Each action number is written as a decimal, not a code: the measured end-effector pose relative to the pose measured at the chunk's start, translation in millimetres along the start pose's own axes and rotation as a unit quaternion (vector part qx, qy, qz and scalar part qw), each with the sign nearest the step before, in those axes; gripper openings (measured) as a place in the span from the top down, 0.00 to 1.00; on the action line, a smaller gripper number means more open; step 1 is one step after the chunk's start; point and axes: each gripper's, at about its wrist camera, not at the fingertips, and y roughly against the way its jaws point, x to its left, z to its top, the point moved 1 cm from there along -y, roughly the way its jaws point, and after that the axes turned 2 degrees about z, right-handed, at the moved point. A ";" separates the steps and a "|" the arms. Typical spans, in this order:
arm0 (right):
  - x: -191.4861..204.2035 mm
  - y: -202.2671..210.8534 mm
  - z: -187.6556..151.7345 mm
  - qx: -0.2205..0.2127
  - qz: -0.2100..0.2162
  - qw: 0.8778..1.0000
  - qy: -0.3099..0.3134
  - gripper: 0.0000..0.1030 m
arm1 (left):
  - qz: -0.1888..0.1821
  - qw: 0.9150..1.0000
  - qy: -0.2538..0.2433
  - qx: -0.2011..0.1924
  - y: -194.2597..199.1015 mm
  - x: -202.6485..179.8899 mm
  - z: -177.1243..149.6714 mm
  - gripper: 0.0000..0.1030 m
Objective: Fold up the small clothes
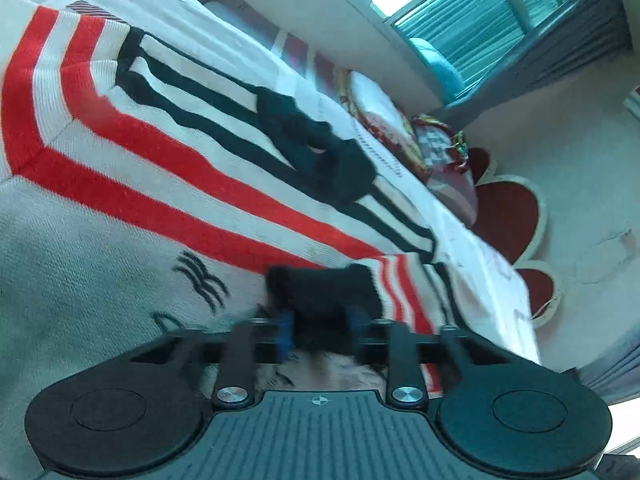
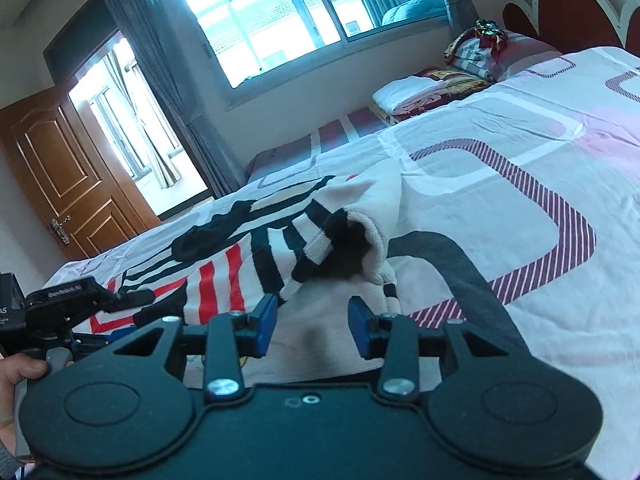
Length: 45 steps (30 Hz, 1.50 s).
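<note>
A white knit sweater with red and black stripes lies spread on the bed, one black cuff bunched at its middle. In the blurred left wrist view my left gripper is shut on a black cuff at the sweater's near edge, its blue pads tight against the cuff's sides. In the right wrist view my right gripper stands open over white sweater cloth that lies loose between the blue pads. Just beyond it a striped sleeve gapes with a dark opening. The left gripper shows at the left, low on the striped cloth.
The bed sheet is white with purple striped loops. Folded blankets and pillows are stacked by the red headboard. A window, grey curtains and a wooden door lie beyond. A person's hand holds the left tool.
</note>
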 end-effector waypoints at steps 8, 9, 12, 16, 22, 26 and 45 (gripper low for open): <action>-14.3 0.1 5.1 -0.004 0.013 0.998 -0.061 0.58 | 0.007 0.995 -0.081 -0.055 61.5 -16.1 35.3 0.92; -17.3 0.7 6.0 -0.007 0.019 0.997 -0.073 0.55 | 0.023 0.994 -0.096 -0.054 67.3 -12.1 38.1 0.92; -28.4 -1.8 7.5 -0.006 0.048 0.992 -0.121 0.45 | 0.074 0.992 -0.101 -0.030 68.7 12.8 38.1 0.92; -50.5 -19.8 5.0 0.010 0.097 0.970 -0.225 0.48 | 0.069 0.995 -0.069 -0.026 68.8 30.4 25.6 0.92; -72.2 -50.0 4.0 0.025 0.113 0.940 -0.322 0.56 | 0.090 0.993 -0.072 -0.025 56.4 26.8 19.9 0.92; -71.5 -67.2 10.3 0.047 0.069 0.952 -0.293 0.93 | 0.066 0.996 -0.051 -0.028 70.9 25.7 20.3 0.92; -32.0 -28.7 31.4 0.019 0.041 0.995 -0.083 0.81 | 0.122 0.964 -0.223 -0.082 62.2 -53.3 -15.3 0.55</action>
